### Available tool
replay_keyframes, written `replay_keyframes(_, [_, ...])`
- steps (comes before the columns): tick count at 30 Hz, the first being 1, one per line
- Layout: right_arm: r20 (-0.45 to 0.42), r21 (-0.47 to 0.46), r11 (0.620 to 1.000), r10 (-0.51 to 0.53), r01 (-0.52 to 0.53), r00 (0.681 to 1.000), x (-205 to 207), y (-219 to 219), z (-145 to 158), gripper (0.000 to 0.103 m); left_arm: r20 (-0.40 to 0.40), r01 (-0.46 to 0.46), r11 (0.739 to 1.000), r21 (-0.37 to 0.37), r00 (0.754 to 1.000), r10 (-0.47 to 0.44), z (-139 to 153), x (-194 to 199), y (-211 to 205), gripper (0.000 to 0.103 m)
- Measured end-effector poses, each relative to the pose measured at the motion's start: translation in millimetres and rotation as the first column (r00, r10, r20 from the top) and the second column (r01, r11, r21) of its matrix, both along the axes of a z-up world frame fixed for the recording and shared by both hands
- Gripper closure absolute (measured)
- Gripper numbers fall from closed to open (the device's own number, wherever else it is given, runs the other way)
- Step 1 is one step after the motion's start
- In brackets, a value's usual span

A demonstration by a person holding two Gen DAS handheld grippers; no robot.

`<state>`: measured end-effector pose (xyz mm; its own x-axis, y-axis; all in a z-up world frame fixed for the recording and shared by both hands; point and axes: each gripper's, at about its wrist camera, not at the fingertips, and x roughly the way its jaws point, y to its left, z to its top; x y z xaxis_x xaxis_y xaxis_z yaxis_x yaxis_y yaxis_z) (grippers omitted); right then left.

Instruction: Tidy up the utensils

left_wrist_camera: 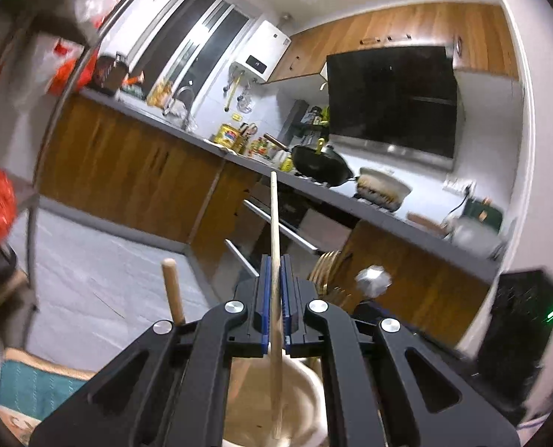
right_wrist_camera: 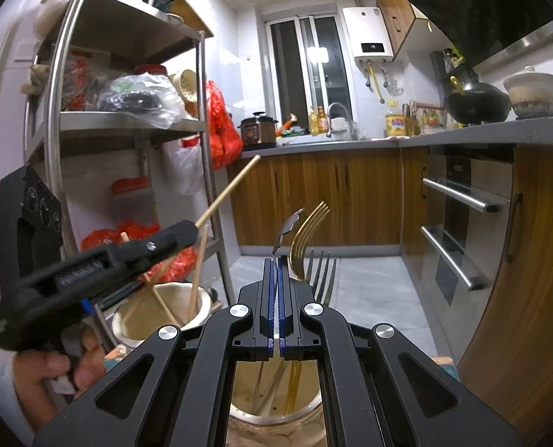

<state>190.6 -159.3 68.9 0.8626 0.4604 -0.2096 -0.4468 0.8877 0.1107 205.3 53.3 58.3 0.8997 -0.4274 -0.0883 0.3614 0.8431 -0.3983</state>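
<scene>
The left gripper (left_wrist_camera: pixel 275 287) is clamped on a wooden chopstick (left_wrist_camera: pixel 274 223) that rises up the centre of its frame, its lower end over a cream holder (left_wrist_camera: pixel 306 391). At centre of the right view, the right gripper (right_wrist_camera: pixel 276 290) pinches a thin silver utensil (right_wrist_camera: pixel 287 229) beside a gold fork (right_wrist_camera: pixel 308 231) and a steel fork (right_wrist_camera: pixel 323 275). These stand in the jar (right_wrist_camera: pixel 276 426) at bottom centre.

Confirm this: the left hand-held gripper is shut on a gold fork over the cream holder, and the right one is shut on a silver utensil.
Wrong on one point. The left hand-held gripper is shut on a wooden chopstick, not a gold fork; the left wrist view shows this. The gold fork stands loose beside the right hand-held gripper. The rest holds: cream holder below, silver utensil clamped.
</scene>
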Motion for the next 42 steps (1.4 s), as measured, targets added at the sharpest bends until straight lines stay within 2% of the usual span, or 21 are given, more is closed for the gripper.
replay_keyframes(5, [-0.002, 0.001, 1.0, 0.004, -0.004, 1.0, 1, 2, -1, 0.1, 0.028, -0.018, 0.996, 0.091, 0.999, 0.015, 1, -10, -9, 0.098])
replay_keyframes(12, [-0.011, -0.002, 1.0, 0.016, -0.017, 1.0, -3, 1, -3, 0.1, 0.017, -0.024, 0.987, 0.161, 1.0, 0.021, 4, -28, -3, 0.098])
replay_keyframes(21, [-0.059, 0.005, 1.0, 0.027, -0.027, 0.998, 0, -1, -8, 0.1, -0.003, -0.043, 0.95, 0.31, 0.999, 0.046, 8, -50, -7, 0.098])
replay_keyframes(30, [-0.16, -0.004, 1.0, 0.021, -0.022, 0.987, 10, -5, -19, 0.1, -0.092, -0.008, 0.936, 0.351, 0.995, 0.042, 2, -46, -8, 0.098])
replay_keyframes(32, [-0.166, -0.007, 1.0, 0.017, -0.018, 0.986, 11, -7, -19, 0.1, -0.099, 0.0, 0.935, 0.354, 0.994, 0.037, 2, -47, -8, 0.094])
replay_keyframes(34, [-0.166, -0.013, 1.0, 0.009, -0.011, 0.986, 10, -9, -18, 0.1, -0.104, -0.002, 0.933, 0.36, 0.994, 0.042, 3, -48, -9, 0.078])
replay_keyframes(36, [-0.167, -0.012, 1.0, 0.004, -0.006, 0.986, 8, -10, -17, 0.097, -0.1, -0.008, 0.93, 0.368, 0.994, 0.048, 5, -51, -9, 0.072])
replay_keyframes(38, [-0.164, -0.007, 1.0, -0.001, -0.001, 0.986, 2, -15, -14, 0.081, -0.108, -0.01, 0.926, 0.376, 0.993, 0.054, 8, -53, -9, 0.067])
replay_keyframes(40, [-0.161, -0.002, 1.0, -0.003, 0.003, 0.987, -3, -21, -11, 0.072, -0.107, -0.012, 0.927, 0.376, 0.993, 0.056, 11, -59, -8, 0.049])
replay_keyframes(42, [-0.151, -0.003, 1.0, -0.01, 0.01, 0.989, -13, -28, -8, 0.063, -0.102, -0.019, 0.928, 0.372, 0.993, 0.061, 15, -68, -5, 0.04])
